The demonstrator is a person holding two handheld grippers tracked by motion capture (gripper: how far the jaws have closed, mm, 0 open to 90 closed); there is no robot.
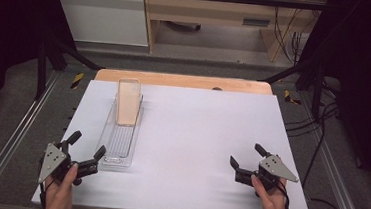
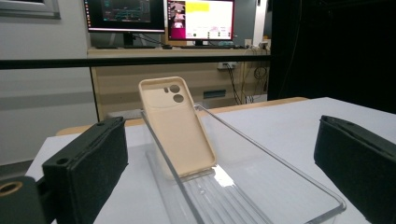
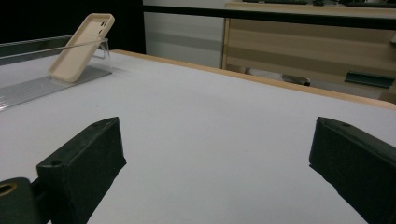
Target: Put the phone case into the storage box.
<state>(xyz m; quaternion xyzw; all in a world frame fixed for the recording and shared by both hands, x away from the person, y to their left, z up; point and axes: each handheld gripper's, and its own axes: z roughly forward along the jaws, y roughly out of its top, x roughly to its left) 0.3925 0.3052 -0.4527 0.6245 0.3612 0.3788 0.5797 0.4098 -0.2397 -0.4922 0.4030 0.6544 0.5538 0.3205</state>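
The desk (image 1: 196, 135) has a pale grey top with a wooden edge along its far side. On its left half lies a long clear plastic tray (image 1: 115, 149), running from near the front toward the back, with a ribbed floor. Inside the tray's far end stands a beige phone case (image 1: 128, 101), tilted back against the tray's far wall, its lower edge resting on the tray floor; in the left gripper view the phone case (image 2: 180, 126) shows its camera cut-outs near the top. No brand or label can be read on case or tray.

The left gripper (image 1: 86, 146) sits at the desk's front left, just beside the tray's near end, its jaws spread wide and holding nothing. The right gripper (image 1: 246, 156) rests at the front right, well apart from the tray, jaws likewise parted and empty.

Two monitors (image 2: 159, 16) glow behind the desk; their writing is too small to read.
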